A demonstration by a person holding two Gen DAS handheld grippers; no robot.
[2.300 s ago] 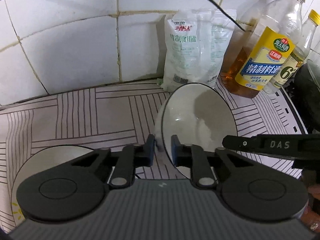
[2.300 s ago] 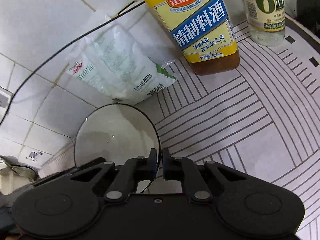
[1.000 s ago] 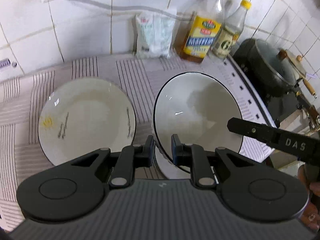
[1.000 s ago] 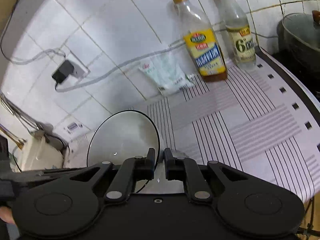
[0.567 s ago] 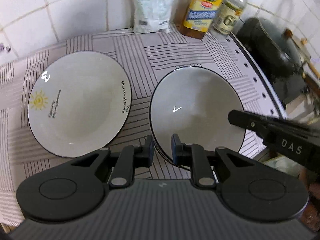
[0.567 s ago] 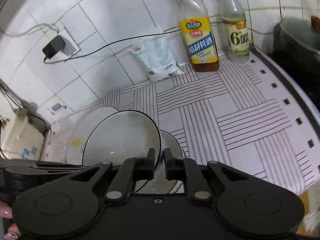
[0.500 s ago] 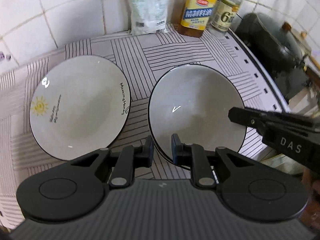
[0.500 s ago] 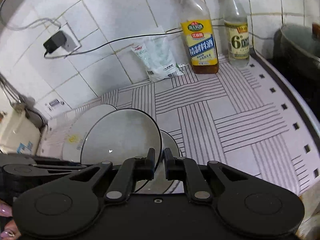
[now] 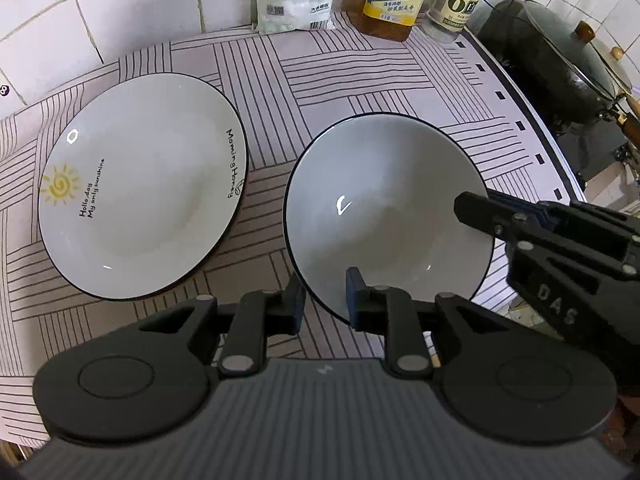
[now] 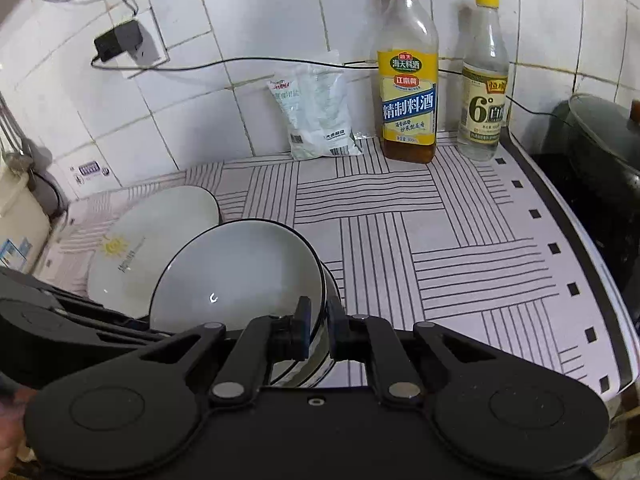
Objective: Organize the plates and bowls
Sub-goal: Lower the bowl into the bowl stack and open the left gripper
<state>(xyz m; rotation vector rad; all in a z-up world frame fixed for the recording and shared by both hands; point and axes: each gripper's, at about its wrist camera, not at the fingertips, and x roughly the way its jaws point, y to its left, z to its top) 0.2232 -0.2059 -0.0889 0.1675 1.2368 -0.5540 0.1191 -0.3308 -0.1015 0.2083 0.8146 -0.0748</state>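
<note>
A white bowl [image 9: 384, 208] with a black rim rests nested in a second bowl [image 10: 316, 364] on the striped cloth. My left gripper [image 9: 326, 304] straddles its near rim. Its jaws are opening, with the rim still between them and a little slack at the pads. My right gripper [image 10: 318, 328] is shut on the rim on the bowl's right side, and it also shows as the right gripper [image 9: 464, 208] in the left wrist view. A large white plate [image 9: 140, 188] with a sun drawing lies flat to the left, also seen as the plate [image 10: 152, 248].
Against the tiled wall stand a salt bag [image 10: 316, 120], a cooking wine bottle [image 10: 408, 80] and a vinegar bottle [image 10: 484, 88]. A lidded black wok [image 9: 560, 60] sits right of the counter edge. A plugged charger [image 10: 118, 46] trails a cable along the wall.
Both grippers have come down with the bowl, which now sits in the lower bowl beside the plate. The left jaws stand slightly wider apart than before.
</note>
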